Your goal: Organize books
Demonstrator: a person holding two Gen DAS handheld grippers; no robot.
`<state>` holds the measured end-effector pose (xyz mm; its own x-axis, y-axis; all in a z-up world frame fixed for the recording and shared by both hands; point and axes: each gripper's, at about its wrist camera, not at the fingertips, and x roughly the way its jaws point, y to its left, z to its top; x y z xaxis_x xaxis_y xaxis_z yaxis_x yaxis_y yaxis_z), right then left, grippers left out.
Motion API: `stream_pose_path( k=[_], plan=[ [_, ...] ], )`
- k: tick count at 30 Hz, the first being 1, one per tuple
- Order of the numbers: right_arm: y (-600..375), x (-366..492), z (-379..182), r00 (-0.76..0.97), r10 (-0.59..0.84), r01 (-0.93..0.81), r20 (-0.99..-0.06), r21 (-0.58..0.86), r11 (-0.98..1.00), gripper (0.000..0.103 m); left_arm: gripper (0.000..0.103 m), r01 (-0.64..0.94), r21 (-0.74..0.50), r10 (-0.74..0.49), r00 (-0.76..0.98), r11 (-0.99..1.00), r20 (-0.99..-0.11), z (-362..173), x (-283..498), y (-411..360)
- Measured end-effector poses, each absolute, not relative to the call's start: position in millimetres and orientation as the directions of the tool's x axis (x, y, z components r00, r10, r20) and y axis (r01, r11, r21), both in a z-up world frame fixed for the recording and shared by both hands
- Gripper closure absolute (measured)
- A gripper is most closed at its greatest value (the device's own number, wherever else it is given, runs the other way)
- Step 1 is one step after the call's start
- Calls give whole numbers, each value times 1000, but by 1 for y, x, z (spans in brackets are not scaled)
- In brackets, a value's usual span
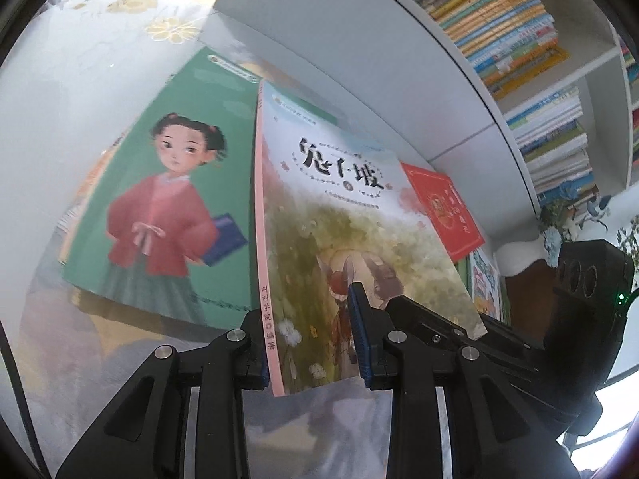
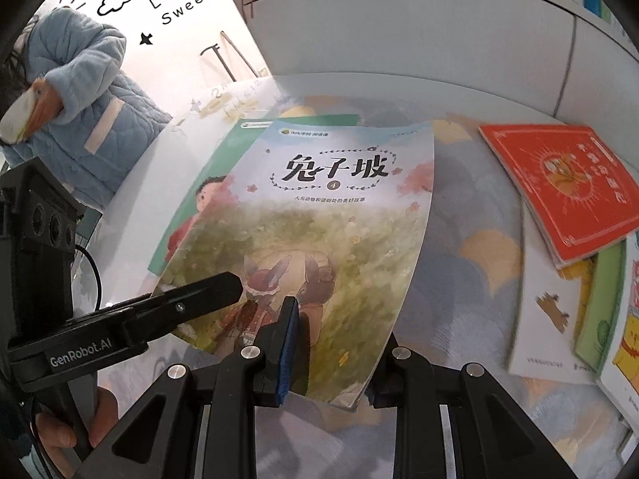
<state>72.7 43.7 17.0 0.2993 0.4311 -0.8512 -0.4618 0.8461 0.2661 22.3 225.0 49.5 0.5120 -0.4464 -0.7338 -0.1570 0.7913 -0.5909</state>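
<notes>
A picture book with a rabbit on a pale cover and a pink spine (image 1: 351, 215) (image 2: 319, 215) is lifted off the table, tilted. My left gripper (image 1: 307, 319) is shut on its lower spine edge. My right gripper (image 2: 339, 331) is shut on its lower edge, with the blue pad on the cover. In the right wrist view the left gripper's upper finger (image 2: 207, 293) lies across the cover's lower left. Beneath it on the table lies a green book with a girl in a red jacket (image 1: 159, 199) (image 2: 215, 159).
A red book (image 1: 443, 207) (image 2: 559, 187) lies to the right on several other thin books (image 2: 551, 319). White bookshelves packed with books (image 1: 499, 20) stand behind the table (image 2: 459, 239). A person in a blue padded coat (image 2: 88, 119) stands at the left.
</notes>
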Motion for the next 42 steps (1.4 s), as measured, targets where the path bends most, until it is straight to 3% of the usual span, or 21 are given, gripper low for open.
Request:
stream_pose_path(
  k=[12,16,25,32,38,40,42],
  plan=[
    [80,90,4,254,461,-419,-850,333,845,77,73,-205,-555,-392,518,806,-760,45,25,274],
    [92,90,1,259,464,-405,-847,341,848,76,73,-263,-490,-305,522,831,-797,50,28,288],
    [103,89,1,234,487,-412,-842,368,834,72,73,-353,-458,-234,524,816,-819,53,-25,292],
    [86,74,5,162,498,-420,-852,397,816,64,73,-247,-463,-289,516,851,-806,70,-38,247],
    [-29,28,30,284,456,-289,-844,378,879,64,73,-93,-454,-368,456,886,-810,83,-27,175],
    [-78,9,36,343,424,-208,-838,372,904,51,73,-40,-455,-397,425,890,-813,87,-27,145],
    [-124,-9,37,387,411,-125,-826,394,910,46,73,25,-450,-422,396,893,-815,93,-27,108]
  ],
)
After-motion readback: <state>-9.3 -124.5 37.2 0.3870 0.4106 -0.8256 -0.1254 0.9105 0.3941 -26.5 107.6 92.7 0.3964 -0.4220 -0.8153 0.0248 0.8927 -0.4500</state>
